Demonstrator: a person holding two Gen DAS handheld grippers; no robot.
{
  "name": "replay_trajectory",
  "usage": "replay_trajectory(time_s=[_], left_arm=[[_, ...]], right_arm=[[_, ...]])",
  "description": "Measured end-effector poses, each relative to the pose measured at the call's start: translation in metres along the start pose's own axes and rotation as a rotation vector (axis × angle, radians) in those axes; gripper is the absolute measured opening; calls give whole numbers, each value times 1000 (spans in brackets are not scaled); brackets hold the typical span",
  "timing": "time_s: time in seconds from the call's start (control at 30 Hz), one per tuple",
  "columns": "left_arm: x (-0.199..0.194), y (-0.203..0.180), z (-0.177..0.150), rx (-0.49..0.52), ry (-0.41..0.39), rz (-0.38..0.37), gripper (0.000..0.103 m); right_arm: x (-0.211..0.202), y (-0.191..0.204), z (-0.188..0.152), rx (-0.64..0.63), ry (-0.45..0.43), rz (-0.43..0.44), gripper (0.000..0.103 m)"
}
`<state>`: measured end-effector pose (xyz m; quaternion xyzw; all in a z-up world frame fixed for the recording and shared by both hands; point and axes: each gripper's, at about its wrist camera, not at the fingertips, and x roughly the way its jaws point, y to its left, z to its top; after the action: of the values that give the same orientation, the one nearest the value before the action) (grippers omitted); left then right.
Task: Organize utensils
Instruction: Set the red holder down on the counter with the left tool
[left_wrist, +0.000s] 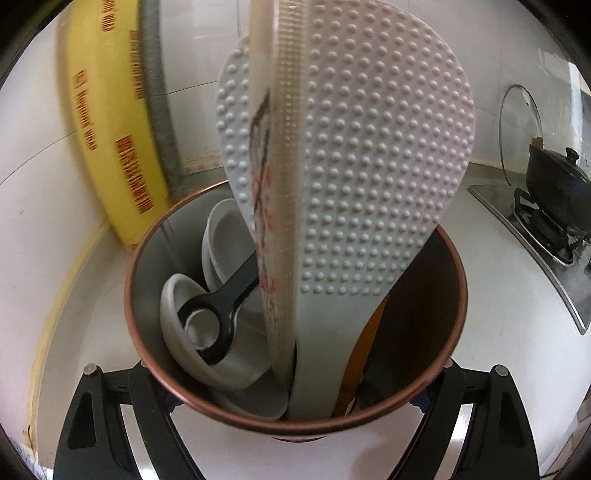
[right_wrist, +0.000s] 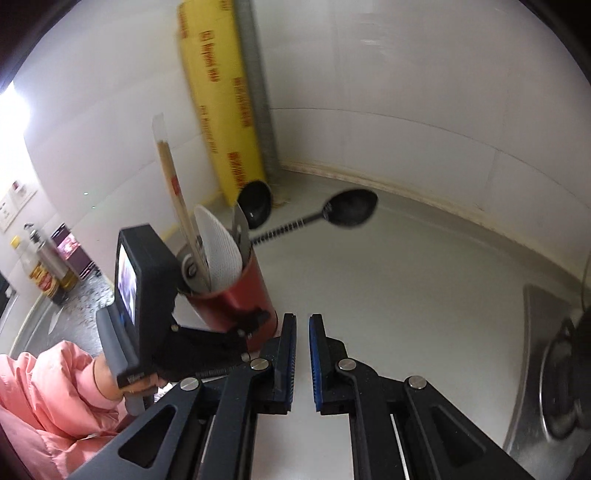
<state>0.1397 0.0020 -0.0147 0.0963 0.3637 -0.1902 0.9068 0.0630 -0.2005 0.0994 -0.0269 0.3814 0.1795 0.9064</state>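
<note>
Black plastic spoon (right_wrist: 341, 216) beyond red cylindrical holder (right_wrist: 236, 291): light, rigid; take its ridged handle. Right hand-held gripper (right_wrist: 302, 354) narrow, empty; left hand-held gripper (left_wrist: 295, 373) clamps holder.

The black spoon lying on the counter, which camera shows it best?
The right wrist view. There the black spoon lies in full on the counter beyond the red holder, bowl and handle both visible. The left wrist view looks down into the holder and does not show that spoon at all.
</note>
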Motion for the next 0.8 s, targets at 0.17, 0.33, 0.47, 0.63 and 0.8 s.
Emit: replay_trajectory(time_s=[0.17, 0.33, 0.47, 0.63, 0.8], left_arm=[[18, 3, 14, -13, 22, 4, 90], [22, 2, 24, -12, 19, 17, 90], [33, -2, 36, -16, 22, 31, 90], [34, 2, 45, -36, 27, 14, 90], [21, 5, 39, -51, 17, 20, 94]], right_arm=[[4, -19, -15, 47, 16, -46, 8], [13, -40, -31, 110, 40, -66, 8], [16, -53, -46, 155, 62, -74, 8], [22, -59, -60, 188, 78, -88, 8], [31, -63, -72, 233, 95, -134, 74]])
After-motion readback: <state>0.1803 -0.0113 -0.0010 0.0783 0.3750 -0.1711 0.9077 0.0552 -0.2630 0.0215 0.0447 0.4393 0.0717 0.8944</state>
